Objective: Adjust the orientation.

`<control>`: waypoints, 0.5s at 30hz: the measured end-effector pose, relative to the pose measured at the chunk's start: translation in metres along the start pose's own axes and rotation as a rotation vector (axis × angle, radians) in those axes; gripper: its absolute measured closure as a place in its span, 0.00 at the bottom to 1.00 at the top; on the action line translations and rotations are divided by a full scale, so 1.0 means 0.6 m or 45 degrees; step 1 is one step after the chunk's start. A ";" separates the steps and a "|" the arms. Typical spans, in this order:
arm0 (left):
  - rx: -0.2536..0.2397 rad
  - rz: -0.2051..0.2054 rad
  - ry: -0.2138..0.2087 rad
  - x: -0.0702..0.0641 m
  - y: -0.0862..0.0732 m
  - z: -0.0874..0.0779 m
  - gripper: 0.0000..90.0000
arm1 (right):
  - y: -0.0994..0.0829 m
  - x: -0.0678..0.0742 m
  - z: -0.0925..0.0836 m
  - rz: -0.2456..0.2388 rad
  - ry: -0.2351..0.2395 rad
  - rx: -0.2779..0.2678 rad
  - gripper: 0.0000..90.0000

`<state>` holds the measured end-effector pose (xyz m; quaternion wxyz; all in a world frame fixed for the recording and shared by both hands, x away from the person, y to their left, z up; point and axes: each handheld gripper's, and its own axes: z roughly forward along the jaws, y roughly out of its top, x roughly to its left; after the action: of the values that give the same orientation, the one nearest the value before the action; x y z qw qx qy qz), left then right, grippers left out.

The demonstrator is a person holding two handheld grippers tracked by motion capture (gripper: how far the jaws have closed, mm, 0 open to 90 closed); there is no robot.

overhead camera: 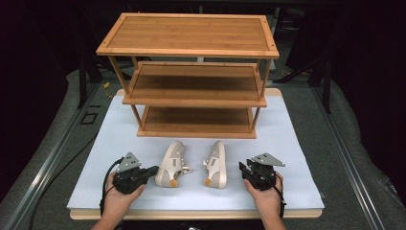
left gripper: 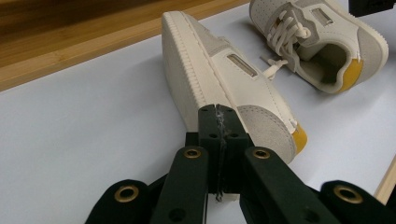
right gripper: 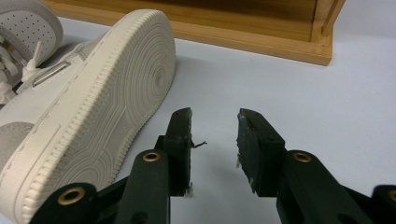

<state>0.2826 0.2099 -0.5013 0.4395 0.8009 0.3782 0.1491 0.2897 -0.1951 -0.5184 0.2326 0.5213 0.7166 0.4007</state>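
Two cream sneakers with yellow heel patches lie on their sides on the white mat (overhead camera: 297, 158), soles facing outward. The left shoe (overhead camera: 171, 163) (left gripper: 224, 79) has its heel just in front of my left gripper (overhead camera: 153, 169) (left gripper: 219, 123), whose jaws are pressed together with nothing between them. The right shoe (overhead camera: 216, 164) (right gripper: 93, 107) shows its ribbed sole beside my right gripper (overhead camera: 243, 167) (right gripper: 214, 135), which stands open over bare mat, a little to the right of that sole. The right shoe (left gripper: 322, 42) is also seen farther off in the left gripper view, opening and laces toward me.
A three-tier bamboo shelf (overhead camera: 191, 52) (right gripper: 261, 28) stands at the back of the mat, all tiers bare; its bottom board lies just beyond the shoes' toes. Bare mat stretches to either side of the shoes. Dark floor and metal rails surround the table.
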 end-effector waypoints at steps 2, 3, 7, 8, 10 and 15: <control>0.004 0.009 0.006 0.000 -0.001 -0.001 1.00 | 0.000 0.000 -0.001 -0.002 -0.009 -0.006 0.72; 0.003 0.014 0.006 0.002 -0.001 -0.001 1.00 | 0.000 0.000 -0.001 0.001 -0.010 -0.008 0.72; 0.005 0.014 0.016 0.004 -0.002 -0.002 1.00 | 0.000 0.000 -0.001 0.002 -0.006 -0.010 0.72; 0.005 0.011 0.015 0.004 -0.003 -0.002 1.00 | 0.000 0.000 -0.001 0.002 -0.006 -0.009 0.72; 0.007 0.007 0.019 0.007 -0.003 -0.003 1.00 | 0.000 0.000 -0.002 0.006 -0.006 -0.007 0.72; 0.006 -0.026 0.034 0.016 -0.007 -0.005 1.00 | 0.000 -0.002 -0.002 0.014 -0.001 -0.008 0.72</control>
<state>0.2854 0.2204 -0.5042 0.4343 0.7959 0.3926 0.1542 0.2893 -0.1964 -0.5178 0.2326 0.5246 0.7123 0.4041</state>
